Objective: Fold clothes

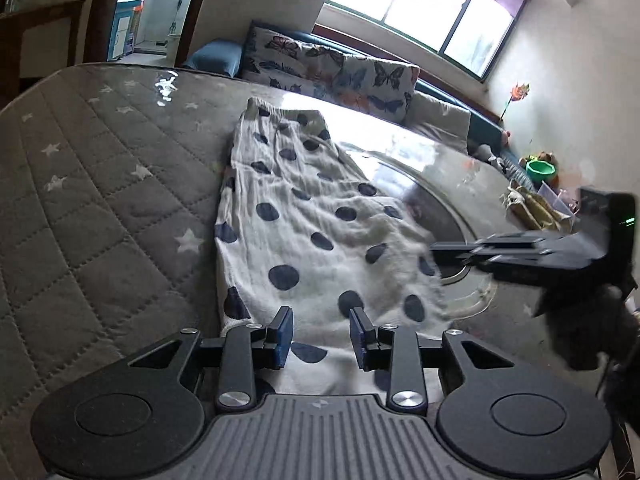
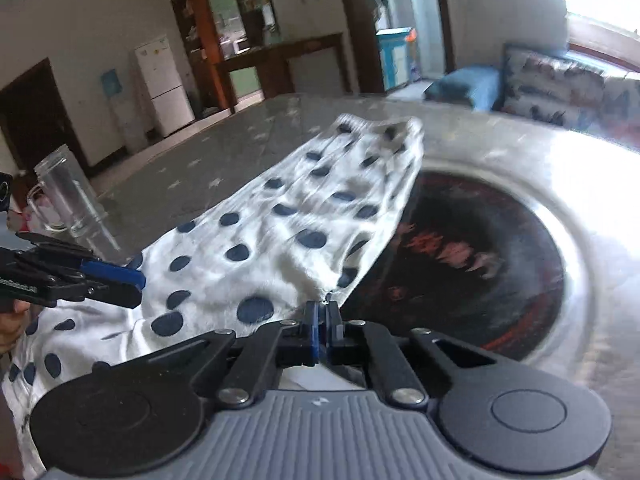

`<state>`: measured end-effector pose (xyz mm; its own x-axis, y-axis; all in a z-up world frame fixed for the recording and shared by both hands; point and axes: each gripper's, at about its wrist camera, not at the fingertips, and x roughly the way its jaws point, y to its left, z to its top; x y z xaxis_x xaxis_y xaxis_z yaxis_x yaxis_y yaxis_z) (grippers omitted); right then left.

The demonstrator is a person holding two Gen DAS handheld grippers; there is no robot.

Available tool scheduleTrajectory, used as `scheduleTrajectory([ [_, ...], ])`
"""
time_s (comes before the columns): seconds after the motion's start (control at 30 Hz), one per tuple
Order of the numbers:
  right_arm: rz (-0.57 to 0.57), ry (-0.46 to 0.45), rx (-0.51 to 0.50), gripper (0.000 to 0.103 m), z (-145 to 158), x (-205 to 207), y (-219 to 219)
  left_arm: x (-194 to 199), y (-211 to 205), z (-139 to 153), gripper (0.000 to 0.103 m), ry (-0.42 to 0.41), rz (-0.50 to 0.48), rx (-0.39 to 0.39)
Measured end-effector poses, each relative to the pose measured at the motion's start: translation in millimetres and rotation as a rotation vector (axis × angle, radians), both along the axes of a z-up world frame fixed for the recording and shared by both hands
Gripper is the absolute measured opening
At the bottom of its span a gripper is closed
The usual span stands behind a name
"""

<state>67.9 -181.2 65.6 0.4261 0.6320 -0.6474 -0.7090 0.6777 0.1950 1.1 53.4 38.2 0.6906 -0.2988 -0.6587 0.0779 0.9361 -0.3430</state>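
Mid-fold: your right gripper (image 2: 323, 322) is clamped narrow on the edge of the white cotton garment with navy polka dots (image 2: 276, 216), lifting it off the glass-topped table (image 2: 580, 208). Your left gripper (image 1: 321, 334) is spread wide over the hem at 6 o'clock, holding nothing. Next, I'd say: pinch that hem, then carry both edges toward 12 o'clock together
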Motion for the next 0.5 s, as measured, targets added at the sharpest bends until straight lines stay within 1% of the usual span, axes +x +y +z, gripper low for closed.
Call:
scheduleTrajectory([
  [0.1,-0.008,-0.027,-0.06,0.002,7.4,-2.2,-12.8,0.9,2.9,-5.5,0.034,0.008,-0.009,0.001],
  [0.2,0.001,-0.044,-0.125,0.003,10.9,-3.2,-12.1,0.4,3.5,-5.4,0.034,0.003,-0.02,0.009],
  [0.23,0.002,-0.062,-0.137,0.006,13.2,-4.3,-10.4,0.2,4.1,-4.3,0.034,0.004,-0.022,0.013],
  [0.3,-0.008,-0.109,-0.116,0.007,21.8,-5.6,-5.9,-0.1,4.2,-2.9,0.037,0.004,-0.019,0.022],
  [0.33,-0.006,-0.114,-0.095,0.007,24.6,-4.3,-2.0,-1.1,3.9,-1.2,0.038,-0.001,-0.02,0.027],
  [0.4,0.01,-0.099,-0.052,0.008,25.9,0.5,9.1,-5.2,5.2,3.8,0.039,-0.016,-0.016,0.037],
  [0.5,0.033,-0.062,-0.024,0.008,16.5,11.0,28.1,-5.7,2.3,6.1,0.039,-0.03,-0.024,0.034],
])
